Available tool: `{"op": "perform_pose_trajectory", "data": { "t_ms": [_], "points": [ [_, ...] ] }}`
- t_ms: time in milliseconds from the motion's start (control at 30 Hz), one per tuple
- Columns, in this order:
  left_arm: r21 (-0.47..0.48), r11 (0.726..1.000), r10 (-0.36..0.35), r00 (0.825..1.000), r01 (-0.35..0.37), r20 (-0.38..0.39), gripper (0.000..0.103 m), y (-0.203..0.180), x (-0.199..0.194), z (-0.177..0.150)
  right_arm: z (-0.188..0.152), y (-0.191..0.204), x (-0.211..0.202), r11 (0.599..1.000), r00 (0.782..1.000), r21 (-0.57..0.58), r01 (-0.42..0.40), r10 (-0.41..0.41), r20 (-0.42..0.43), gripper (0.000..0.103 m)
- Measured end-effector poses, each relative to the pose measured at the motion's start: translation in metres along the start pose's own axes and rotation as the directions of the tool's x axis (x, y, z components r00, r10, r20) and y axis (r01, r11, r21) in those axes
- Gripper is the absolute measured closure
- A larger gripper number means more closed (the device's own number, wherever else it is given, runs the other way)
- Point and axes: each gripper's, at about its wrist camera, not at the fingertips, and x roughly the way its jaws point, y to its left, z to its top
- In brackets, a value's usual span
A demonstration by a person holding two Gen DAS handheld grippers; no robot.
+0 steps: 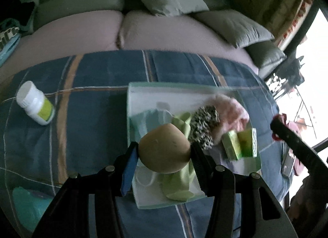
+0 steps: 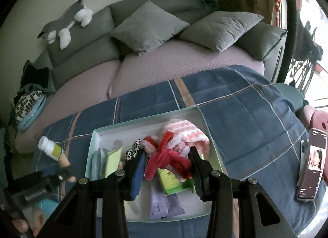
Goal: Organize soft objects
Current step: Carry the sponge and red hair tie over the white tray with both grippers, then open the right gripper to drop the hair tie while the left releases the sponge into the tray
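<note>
**Two hand-held grippers carry soft items above a shallow box on a quilt**

The left hand-held gripper point(image 1: 164, 152) is clamped on a tan, egg-shaped soft ball point(image 1: 164, 149), one finger pressing each side of it. The ball hangs over the near part of a shallow pale-green box point(image 1: 131, 102) that sits on a blue plaid quilt point(image 1: 92, 78).

The right hand-held gripper point(image 2: 167, 161) grips a tangle of red and pink fuzzy hair ties point(image 2: 166, 156) above the middle of the same box.

Inside the box lie a pink-and-white knitted hat point(image 2: 184, 131) at the far right, a leopard-print fabric piece point(image 1: 203, 127) in the middle, a light green cloth point(image 1: 178, 182) towards the near side and a small green carton point(image 1: 239, 143) on the right.

A white bottle point(image 1: 34, 102) lies on the quilt well to the left of the box. A phone point(image 2: 311, 164) rests on the quilt to the right. Beyond the quilt stands a sofa with grey cushions point(image 2: 149, 27).
</note>
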Motion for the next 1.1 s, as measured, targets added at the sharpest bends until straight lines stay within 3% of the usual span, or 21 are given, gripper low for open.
{"op": "perform_pose_trajectory", "data": {
  "t_ms": [367,1100],
  "points": [
    [0.021,1.0,0.008,0.992,-0.006,-0.123,0.049,-0.007,0.039,-0.014,-0.02,0.029,0.05,0.997,0.989,-0.062,-0.05,0.041,-0.144,0.059],
    [0.043,0.999,0.018,0.977,-0.009,-0.212,0.049,-0.009,0.062,-0.025,-0.03,0.049,0.07,0.991,0.972,-0.098,-0.089,0.065,-0.226,0.058]
  ]
}}
